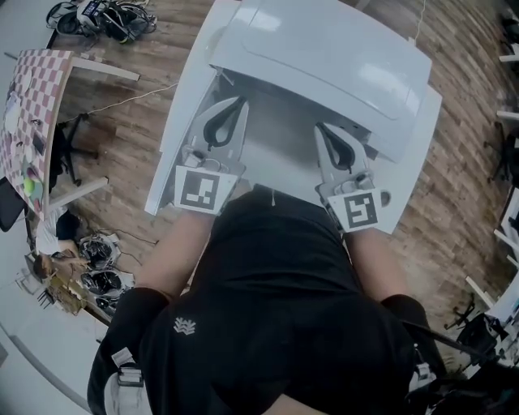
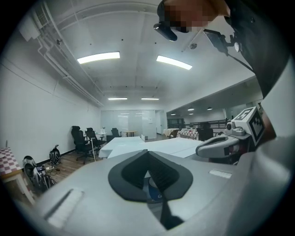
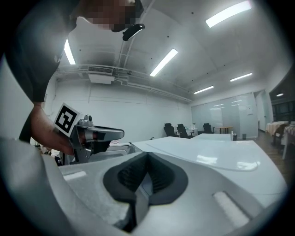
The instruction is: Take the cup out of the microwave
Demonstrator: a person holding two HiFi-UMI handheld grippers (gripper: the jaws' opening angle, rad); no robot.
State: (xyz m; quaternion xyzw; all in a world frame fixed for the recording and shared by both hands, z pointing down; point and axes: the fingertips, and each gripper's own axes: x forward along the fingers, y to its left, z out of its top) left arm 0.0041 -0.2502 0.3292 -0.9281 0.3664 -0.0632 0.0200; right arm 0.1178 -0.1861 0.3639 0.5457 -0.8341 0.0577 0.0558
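Note:
A white box-shaped appliance, apparently the microwave [image 1: 324, 57], stands on a white table [image 1: 174, 154] and I see it from above. Its door and inside are hidden, and no cup shows in any view. My left gripper [image 1: 238, 104] hovers over the table at the appliance's near left side, jaws together and empty. My right gripper [image 1: 321, 128] is beside it on the right, also shut with nothing between its fingers. In the left gripper view the black fingertips of the left gripper [image 2: 147, 152] meet before a flat white top [image 2: 152, 145]. The right gripper [image 3: 147, 154] shows the same.
Wooden floor surrounds the table. A checkered table [image 1: 32, 89] stands at the far left, with cables and gear [image 1: 97, 16] above it and bags [image 1: 101, 280] on the floor. Black office chairs [image 2: 83, 140] and more white tables stand far across the room.

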